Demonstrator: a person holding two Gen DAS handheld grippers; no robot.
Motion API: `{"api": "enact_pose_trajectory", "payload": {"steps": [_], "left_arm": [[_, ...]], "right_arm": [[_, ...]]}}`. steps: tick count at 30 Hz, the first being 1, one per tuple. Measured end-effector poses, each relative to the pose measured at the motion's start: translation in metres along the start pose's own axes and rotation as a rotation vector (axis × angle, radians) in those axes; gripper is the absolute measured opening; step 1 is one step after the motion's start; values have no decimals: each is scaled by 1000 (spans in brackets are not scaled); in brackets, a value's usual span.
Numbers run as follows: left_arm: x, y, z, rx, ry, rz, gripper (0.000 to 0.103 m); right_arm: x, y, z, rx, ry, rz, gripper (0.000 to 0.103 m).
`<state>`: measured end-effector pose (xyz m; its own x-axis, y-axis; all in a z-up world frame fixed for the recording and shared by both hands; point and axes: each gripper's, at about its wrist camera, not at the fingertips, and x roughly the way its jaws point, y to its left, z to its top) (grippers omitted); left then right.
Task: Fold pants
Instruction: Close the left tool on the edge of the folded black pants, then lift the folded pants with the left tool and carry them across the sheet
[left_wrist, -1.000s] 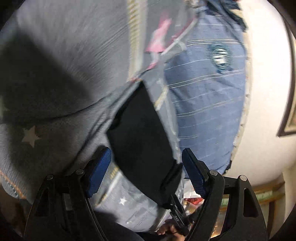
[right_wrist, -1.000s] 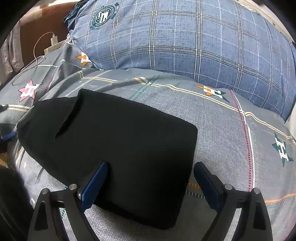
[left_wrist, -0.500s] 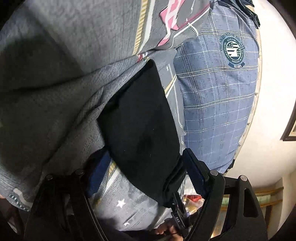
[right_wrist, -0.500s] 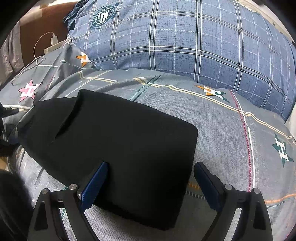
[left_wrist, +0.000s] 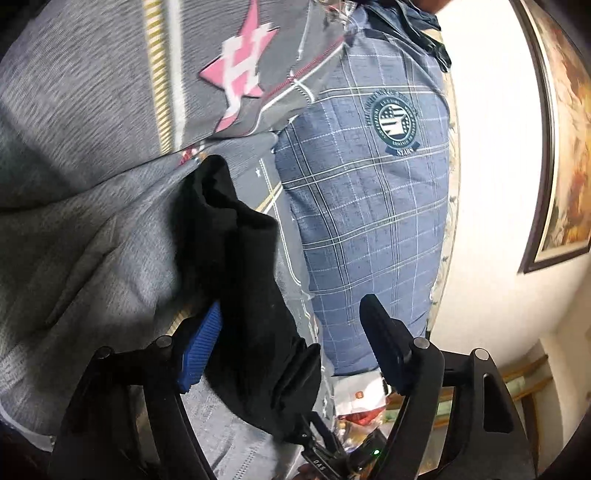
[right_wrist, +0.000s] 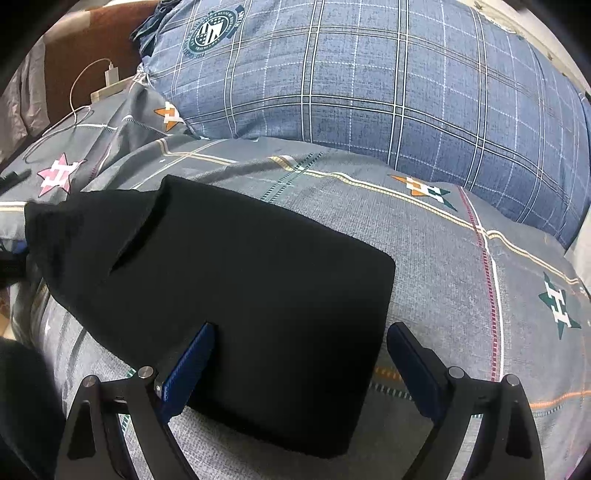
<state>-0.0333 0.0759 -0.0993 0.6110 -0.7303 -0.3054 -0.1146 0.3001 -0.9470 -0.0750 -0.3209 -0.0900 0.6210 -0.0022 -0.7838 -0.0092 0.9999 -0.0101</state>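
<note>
Bunched higher now, black pants (left_wrist: 240, 280) lie between both hand-held grippers' spread fingers — left (left_wrist: 291, 343), right (right_wrist: 299, 365).

A home bedroom: patterned bedspread (right_wrist: 461, 280), plaid pillow (right_wrist: 388, 85), framed picture (left_wrist: 561, 140) on the wall.

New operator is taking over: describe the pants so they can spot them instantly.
Find the big blue plaid pillow; in front of it lies the grey star-patterned bedspread. The pants lie on that bedspread, folded: the only plain black thing, with no pattern at all.
</note>
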Motion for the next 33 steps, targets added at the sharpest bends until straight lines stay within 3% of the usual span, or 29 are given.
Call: {"api": "enact_pose_trajectory", "payload": {"steps": [3, 7, 10, 12, 14, 17, 24, 25, 28, 30, 33], "left_arm": [[4, -1, 0, 5, 8, 20, 72], [10, 0, -1, 17, 23, 125, 64], [13, 6, -3, 3, 37, 205, 52], [15, 9, -3, -2, 44, 257, 25], [16, 10, -3, -3, 43, 289, 14], [13, 4, -6, 33, 26, 300, 12], [11, -51, -29, 339, -30, 348, 11], [12, -58, -33, 384, -30, 351, 11], [18, -86, -50, 559, -43, 381, 11], [24, -107, -67, 702, -50, 388, 11], [40, -137, -105, 943, -34, 379, 11]], "right_arm": [[0, 0, 0, 1, 1, 0, 93], [0, 0, -1, 3, 1, 2, 93], [-1, 0, -1, 4, 1, 2, 93], [0, 0, -1, 4, 1, 2, 93], [0, 0, -1, 5, 2, 3, 93], [0, 0, 0, 6, 2, 4, 93], [-1, -3, 1, 19, 16, 18, 92], [-2, -4, 2, 26, 17, 29, 87], [-12, -15, 3, 89, -25, 103, 78], [-22, -28, 3, 172, -73, 175, 78], [-36, -48, 2, 278, -150, 209, 78]]}}
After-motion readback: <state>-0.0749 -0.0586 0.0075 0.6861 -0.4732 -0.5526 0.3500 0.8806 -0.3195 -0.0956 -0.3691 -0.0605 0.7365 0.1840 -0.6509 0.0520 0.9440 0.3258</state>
